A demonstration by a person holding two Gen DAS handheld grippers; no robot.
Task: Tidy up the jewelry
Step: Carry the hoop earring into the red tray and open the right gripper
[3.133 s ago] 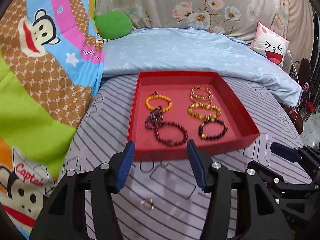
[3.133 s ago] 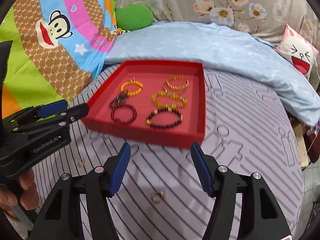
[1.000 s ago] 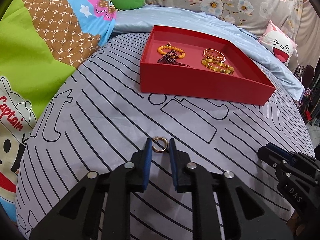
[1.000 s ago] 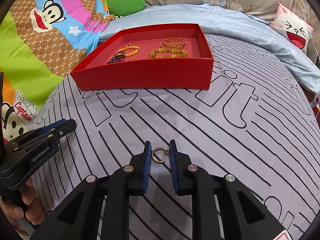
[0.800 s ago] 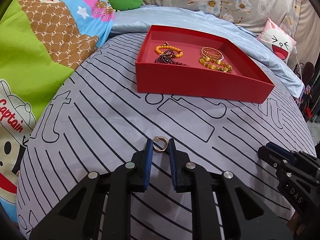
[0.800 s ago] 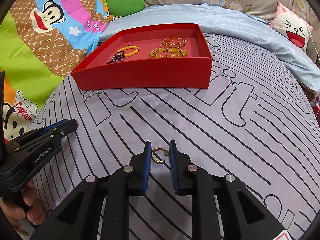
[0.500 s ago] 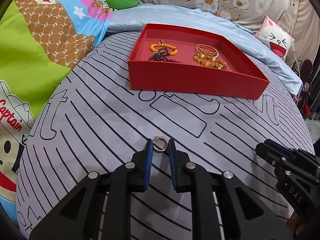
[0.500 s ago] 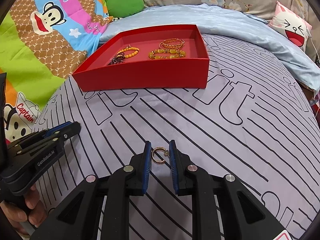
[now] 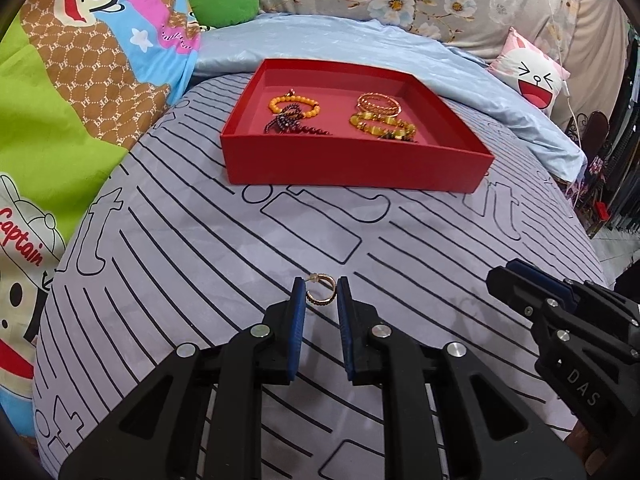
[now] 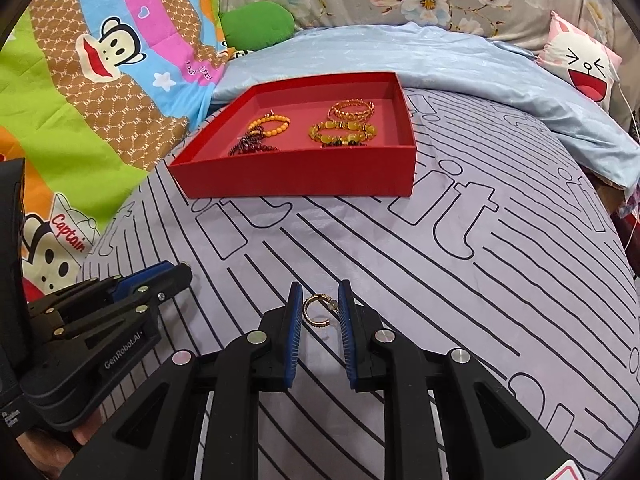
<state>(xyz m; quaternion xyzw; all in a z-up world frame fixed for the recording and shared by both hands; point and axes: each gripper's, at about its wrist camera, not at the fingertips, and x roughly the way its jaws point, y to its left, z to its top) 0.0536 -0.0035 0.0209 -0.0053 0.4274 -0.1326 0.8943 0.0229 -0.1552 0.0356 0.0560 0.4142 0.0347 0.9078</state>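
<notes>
My left gripper [image 9: 321, 294] is shut on a small gold hoop earring [image 9: 321, 290], held at its blue fingertips above the striped grey bedsheet. My right gripper [image 10: 319, 303] is shut on a second gold hoop earring [image 10: 316, 311] in the same way. A red tray [image 9: 352, 164] stands ahead on the bed and holds several bead bracelets: an orange one [image 9: 294, 105], a dark red one, gold bangles [image 9: 378, 102] and yellow ones. In the right wrist view the tray [image 10: 296, 174] lies ahead to the left, and the left gripper [image 10: 176, 274] shows low at the left.
A cartoon monkey blanket [image 9: 60, 92] lies along the left. A light blue quilt [image 9: 360, 44] lies bunched behind the tray, with a green cushion [image 9: 222, 2] and a pink laughing-face pillow [image 9: 536, 76]. The bed's edge drops off at the right. A hand [image 10: 86, 436] grips the left tool.
Both grippers, open over the earrings three seconds ago, now hold one each. Over the last second both have lifted slightly, and the tray's inside shows more.
</notes>
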